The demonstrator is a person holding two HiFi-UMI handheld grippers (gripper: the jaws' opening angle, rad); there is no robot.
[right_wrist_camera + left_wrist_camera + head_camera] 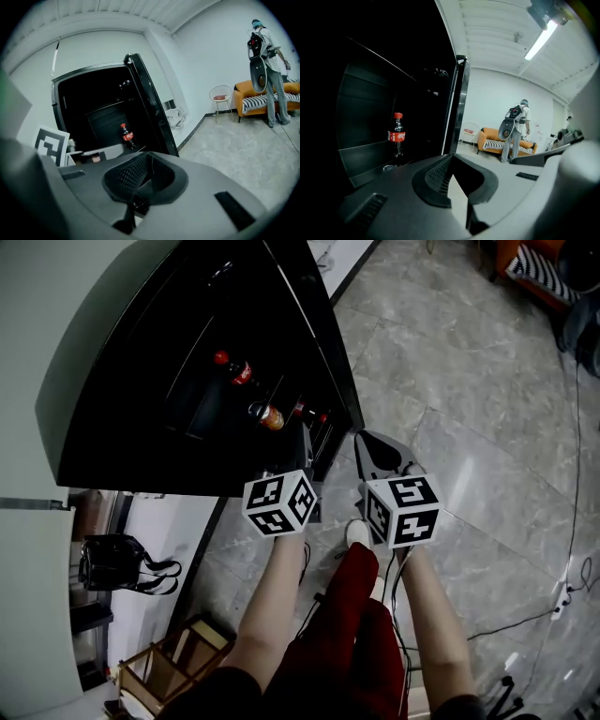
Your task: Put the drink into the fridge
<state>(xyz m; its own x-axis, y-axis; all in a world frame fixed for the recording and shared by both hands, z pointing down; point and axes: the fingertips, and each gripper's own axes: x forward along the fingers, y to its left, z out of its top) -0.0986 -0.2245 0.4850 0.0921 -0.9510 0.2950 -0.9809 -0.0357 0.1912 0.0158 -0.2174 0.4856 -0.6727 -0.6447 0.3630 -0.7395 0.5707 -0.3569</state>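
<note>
The black fridge [169,381] stands open, its inside dark. A cola bottle [234,369] [397,136] [126,136] with a red cap and red label stands upright on a shelf inside. A second bottle [270,416] with an orange-brown label shows lower down near the door side. My left gripper [453,157] is shut with nothing between its jaws, just in front of the fridge opening and apart from the cola bottle. My right gripper [367,439] [149,155] is to its right, beside the door's edge [150,108], also shut and empty.
A person with a backpack [515,126] [265,70] stands by an orange sofa [497,140] across the room. A white wire chair [220,101] stands at the wall. Cables [553,596] lie on the tiled floor at right. A wooden crate [164,671] and black bag [117,563] sit at left.
</note>
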